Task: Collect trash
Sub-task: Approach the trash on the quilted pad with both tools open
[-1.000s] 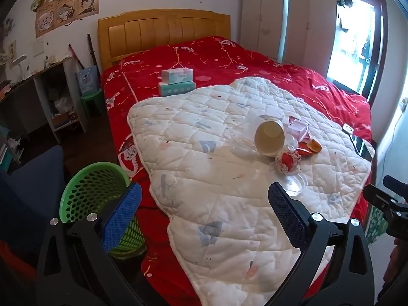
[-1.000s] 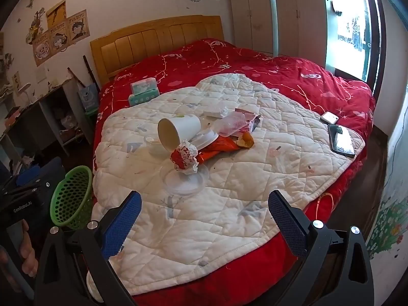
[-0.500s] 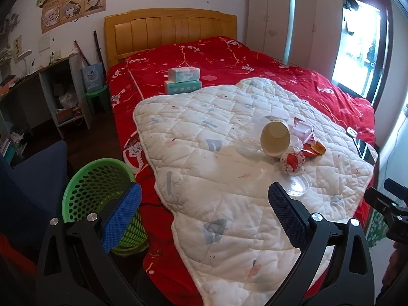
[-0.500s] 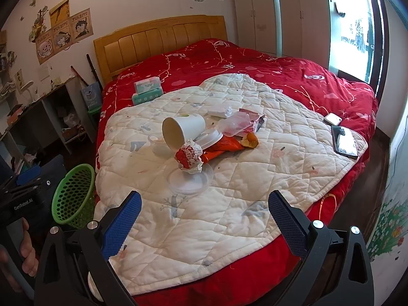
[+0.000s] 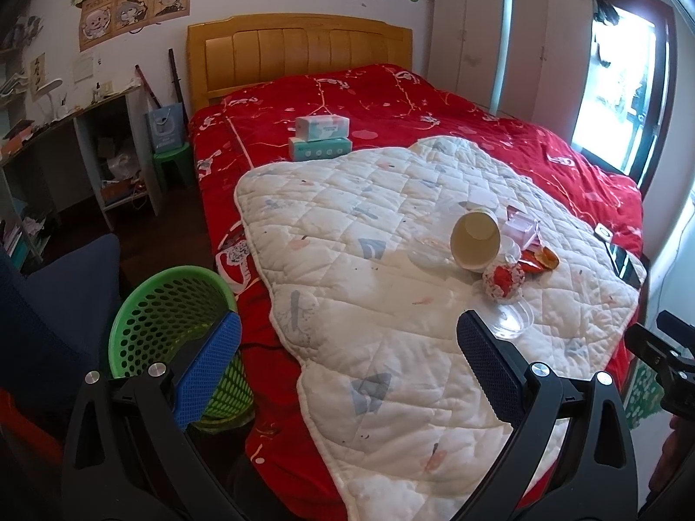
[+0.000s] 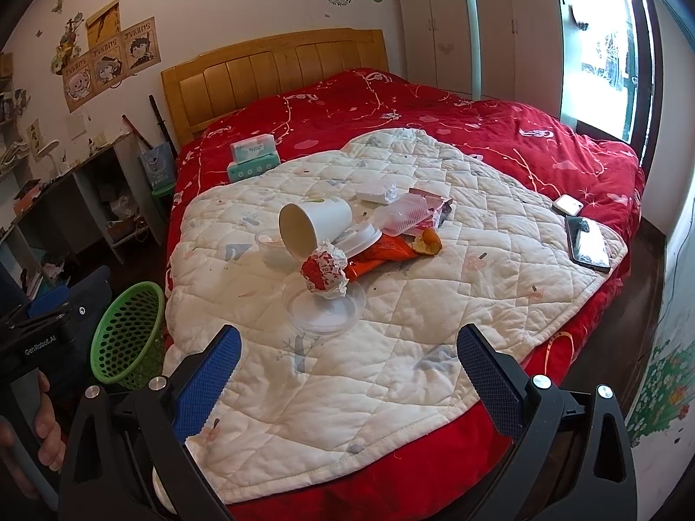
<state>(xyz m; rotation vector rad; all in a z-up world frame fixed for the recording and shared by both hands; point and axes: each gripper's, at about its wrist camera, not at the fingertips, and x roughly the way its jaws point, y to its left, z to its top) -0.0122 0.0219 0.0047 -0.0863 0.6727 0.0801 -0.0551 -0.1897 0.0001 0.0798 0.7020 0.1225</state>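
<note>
At the foot of the bed, in the left wrist view, the left gripper [image 5: 347,347] hangs with its jaws spread wide and holds nothing. The green basket [image 5: 169,304] stands on the floor beside the bed's left edge, partly behind the left finger. The trash lies on the white quilt [image 5: 347,260] toward its right edge: a tipped paper cup [image 5: 474,239], a crumpled red wrapper [image 5: 503,280] and a clear lid [image 5: 512,319]. In the right wrist view, the right gripper [image 6: 347,347] is likewise fully open and empty, above the quilt's near edge. The red wrapper [image 6: 325,270] rests on the clear lid [image 6: 323,310], with the cup [image 6: 313,225] just behind it; an orange packet [image 6: 382,254] and a clear tray [image 6: 402,215] lie further back. Two phones [image 6: 586,241] sit near the quilt's right corner and are not trash. Judged step: approach, nothing collected yet. The next move calls for advancing one gripper to the wrapper, closing on it, then carrying it to the basket.
</note>
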